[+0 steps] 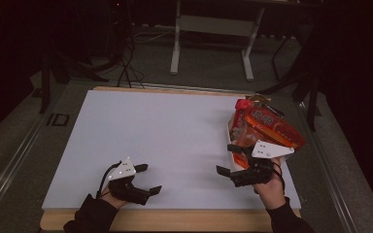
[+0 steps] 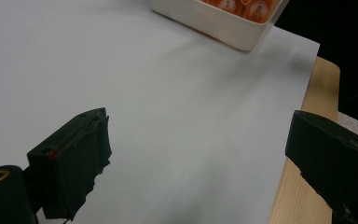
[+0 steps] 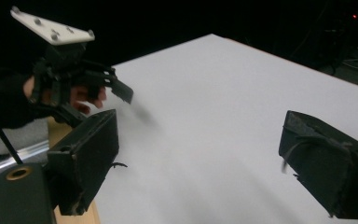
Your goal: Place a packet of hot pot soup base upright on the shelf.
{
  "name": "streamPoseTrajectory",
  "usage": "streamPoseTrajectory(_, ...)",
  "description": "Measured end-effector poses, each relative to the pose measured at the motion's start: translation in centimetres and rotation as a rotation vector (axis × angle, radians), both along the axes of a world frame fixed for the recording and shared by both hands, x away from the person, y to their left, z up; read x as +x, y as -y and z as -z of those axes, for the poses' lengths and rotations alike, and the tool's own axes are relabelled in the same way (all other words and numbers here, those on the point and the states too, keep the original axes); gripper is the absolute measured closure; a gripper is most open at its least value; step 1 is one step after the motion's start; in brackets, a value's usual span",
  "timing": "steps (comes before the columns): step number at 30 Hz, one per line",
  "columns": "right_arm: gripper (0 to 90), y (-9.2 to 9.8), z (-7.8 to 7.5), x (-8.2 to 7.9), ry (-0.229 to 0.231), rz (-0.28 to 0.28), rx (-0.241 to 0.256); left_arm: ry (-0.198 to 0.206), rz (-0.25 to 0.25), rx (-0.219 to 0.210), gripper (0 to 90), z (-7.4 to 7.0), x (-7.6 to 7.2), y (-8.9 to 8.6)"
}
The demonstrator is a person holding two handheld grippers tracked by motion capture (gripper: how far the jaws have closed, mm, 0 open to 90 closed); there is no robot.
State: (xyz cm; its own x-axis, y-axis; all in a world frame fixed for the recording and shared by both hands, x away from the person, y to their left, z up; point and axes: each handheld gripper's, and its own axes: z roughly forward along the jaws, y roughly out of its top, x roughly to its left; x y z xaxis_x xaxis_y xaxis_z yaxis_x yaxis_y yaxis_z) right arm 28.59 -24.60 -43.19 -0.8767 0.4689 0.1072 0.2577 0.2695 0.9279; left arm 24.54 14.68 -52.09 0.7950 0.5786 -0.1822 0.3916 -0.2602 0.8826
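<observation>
A white bin [image 1: 229, 130] packed with orange and red snack packets [image 1: 267, 127] stands at the right edge of the white sheet [image 1: 165, 136]. My right gripper [image 1: 226, 158] is open just in front of the bin, jaws pointing left, with nothing between them. My left gripper [image 1: 150, 178] is open low over the sheet near the front left, also holding nothing. The left gripper view looks across bare sheet to the bin [image 2: 223, 25] and its packets [image 2: 242, 7], between spread jaws [image 2: 200, 140]. In the right gripper view the jaws [image 3: 200, 140] stand wide apart, with the left gripper [image 3: 102, 100] beyond them.
The sheet lies on a wooden table whose edge [image 1: 175, 219] shows at the front and right [image 2: 303, 154]. A white table frame [image 1: 213, 29] and dark stands and cables [image 1: 121, 53] occupy the floor behind the table.
</observation>
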Motion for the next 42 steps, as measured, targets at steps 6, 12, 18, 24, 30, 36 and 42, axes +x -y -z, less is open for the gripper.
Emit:
streamPoseTrajectory(6, 11.9, 0.6, 1.3, -0.8, -0.015, 0.012, -0.017, 0.005, -0.003, -0.01, 6.7, -0.1, -0.1, -0.1)
streamPoseTrajectory(12, 11.9, 1.2, 1.9, -1.5, -0.015, 0.025, -0.027, 0.008, -0.004, -0.005, 6.7, -0.1, -0.2, -0.2)
streamPoseTrajectory(18, 11.9, 2.1, 2.7, -2.0, -0.023, 0.045, -0.051, 0.004, -0.002, -0.006, 6.7, 0.0, -0.2, -0.1)
streamPoseTrajectory(24, 11.9, 2.6, 3.0, -2.2, -0.034, 0.058, -0.034, 0.008, -0.002, -0.012, 6.7, -0.1, -0.3, -0.1)
streamPoseTrajectory(30, 11.9, 3.0, 3.2, -2.4, -0.032, 0.079, -0.037, 0.008, -0.007, -0.017, 6.7, -0.1, -0.1, -0.4)
streamPoseTrajectory(36, 11.9, 4.3, 3.7, -2.6, -0.045, 0.099, -0.039, 0.019, -0.001, -0.015, 6.7, -0.2, -0.3, -0.3)
streamPoseTrajectory(42, 12.0, 4.4, 4.0, -2.6, -0.021, 0.087, -0.054, 0.031, 0.005, -0.012, 6.7, -0.2, -0.5, -0.3)
